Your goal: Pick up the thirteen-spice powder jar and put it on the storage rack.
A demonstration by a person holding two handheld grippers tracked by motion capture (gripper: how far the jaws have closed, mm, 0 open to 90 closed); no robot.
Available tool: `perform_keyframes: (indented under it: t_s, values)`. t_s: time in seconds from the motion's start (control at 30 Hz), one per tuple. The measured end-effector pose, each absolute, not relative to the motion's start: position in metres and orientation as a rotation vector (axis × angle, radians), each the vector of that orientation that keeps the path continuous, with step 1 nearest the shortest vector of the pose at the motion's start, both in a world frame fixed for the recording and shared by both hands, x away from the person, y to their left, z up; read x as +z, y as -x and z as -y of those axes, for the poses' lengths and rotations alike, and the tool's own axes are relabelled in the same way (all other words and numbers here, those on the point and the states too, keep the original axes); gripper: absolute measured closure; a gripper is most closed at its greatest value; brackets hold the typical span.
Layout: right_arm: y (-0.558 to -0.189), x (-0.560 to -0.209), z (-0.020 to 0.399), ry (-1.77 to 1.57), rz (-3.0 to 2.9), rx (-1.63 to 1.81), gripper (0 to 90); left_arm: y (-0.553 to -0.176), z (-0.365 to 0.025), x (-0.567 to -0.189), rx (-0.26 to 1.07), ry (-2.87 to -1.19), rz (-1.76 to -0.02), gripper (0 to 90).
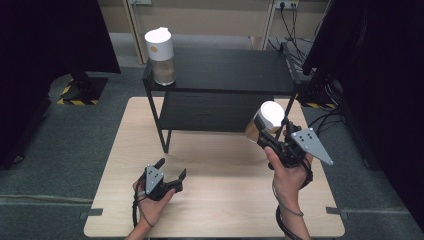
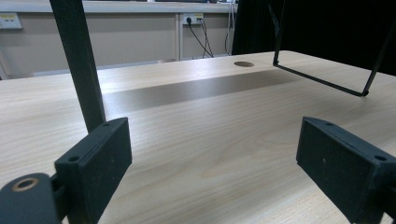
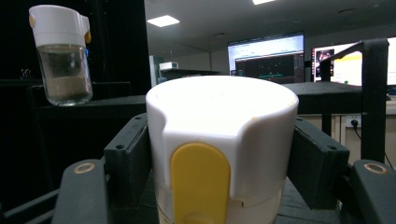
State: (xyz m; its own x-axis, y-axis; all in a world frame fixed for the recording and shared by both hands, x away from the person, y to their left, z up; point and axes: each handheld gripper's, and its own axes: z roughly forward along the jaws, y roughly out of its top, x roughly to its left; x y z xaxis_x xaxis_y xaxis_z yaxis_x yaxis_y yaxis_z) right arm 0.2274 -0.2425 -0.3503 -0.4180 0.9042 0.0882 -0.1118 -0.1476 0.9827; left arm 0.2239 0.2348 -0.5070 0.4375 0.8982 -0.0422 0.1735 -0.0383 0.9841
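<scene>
One yellow button (image 3: 200, 184), right claw view.

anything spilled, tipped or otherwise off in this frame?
Nothing stands out. One white-lidded jar stands upright on the black shelf. The second jar is clamped in the right gripper above the table, tilted in the high view, lid on. The left gripper is open and empty. No spill visible.

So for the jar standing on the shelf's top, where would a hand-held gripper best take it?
Probably across the white lid of the jar, coming level from the table side. It stands upright at the shelf top's left front corner; the lid looks wide, round and matte, unlike the clear body below.
</scene>
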Motion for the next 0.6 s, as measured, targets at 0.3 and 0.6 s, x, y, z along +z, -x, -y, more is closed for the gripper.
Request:
perform_keyframes:
  t_s: [0.3, 0.6]
  values:
    - [-0.231, -0.335, 0.242, -0.945, -1.316, 1.687, 31.0, -0.224, -0.235, -0.507, 0.774, -1.519, -0.986, 10.1]
    - [-0.235, -0.318, 0.243, -0.931, -1.286, 1.7, 31.0, -0.224, -0.235, -0.507, 0.773, -1.52, -0.986, 10.1]
